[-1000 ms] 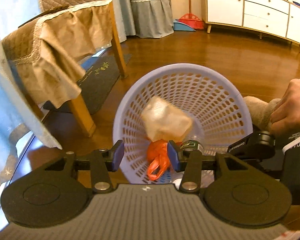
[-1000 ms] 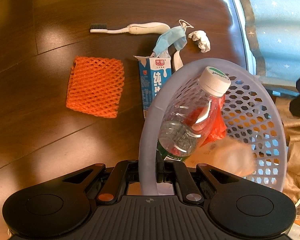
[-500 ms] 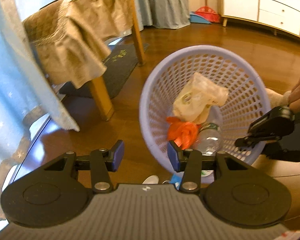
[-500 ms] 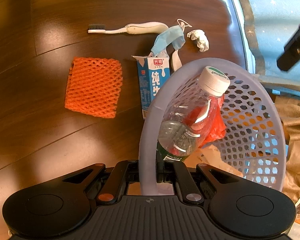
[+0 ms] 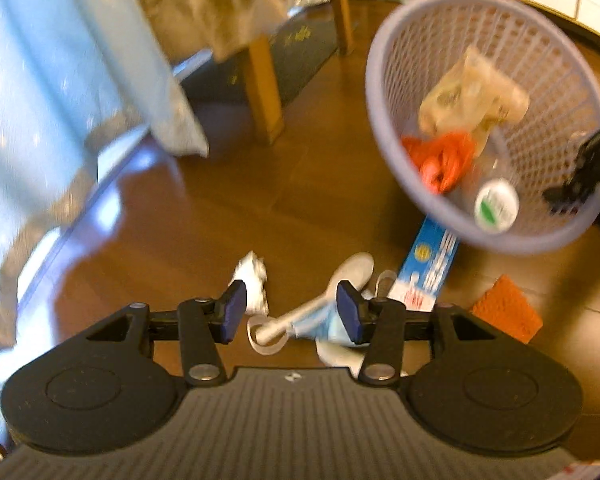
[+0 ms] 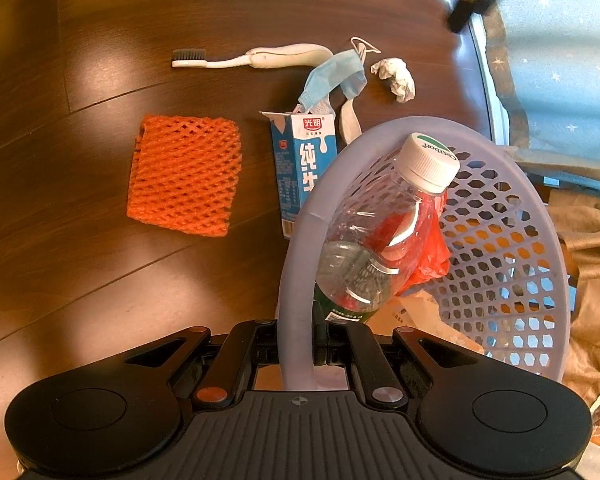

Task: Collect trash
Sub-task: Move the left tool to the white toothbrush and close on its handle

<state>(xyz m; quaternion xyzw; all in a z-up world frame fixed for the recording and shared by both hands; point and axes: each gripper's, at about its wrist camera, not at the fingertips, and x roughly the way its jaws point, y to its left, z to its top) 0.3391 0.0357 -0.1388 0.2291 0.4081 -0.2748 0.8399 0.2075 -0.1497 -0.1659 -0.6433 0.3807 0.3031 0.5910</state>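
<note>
My right gripper (image 6: 300,354) is shut on the rim of a lavender mesh basket (image 6: 512,248), held tilted above the floor. Inside lie a clear plastic bottle (image 6: 380,240), an orange bag (image 6: 428,240) and a crumpled tan wrapper (image 5: 472,88). On the dark wood floor lie an orange foam net (image 6: 184,176), a blue milk carton (image 6: 300,168), a blue face mask (image 6: 336,76), a white toothbrush (image 6: 260,58) and a crumpled tissue (image 6: 396,78). My left gripper (image 5: 290,312) is open and empty, hovering over the toothbrush (image 5: 300,316) and mask, with the tissue (image 5: 252,280) by its left finger.
A wooden chair leg (image 5: 264,88) and draped tan cloth (image 5: 228,0) stand behind the trash, next to a pale blue curtain (image 5: 52,80). A dark mat (image 5: 292,56) lies beyond. The basket (image 5: 488,112) hangs at the upper right of the left wrist view.
My left gripper has swung away from the basket and down toward the floor trash, staying open. The tan wrapper has settled in the basket. The right gripper and basket have held still.
</note>
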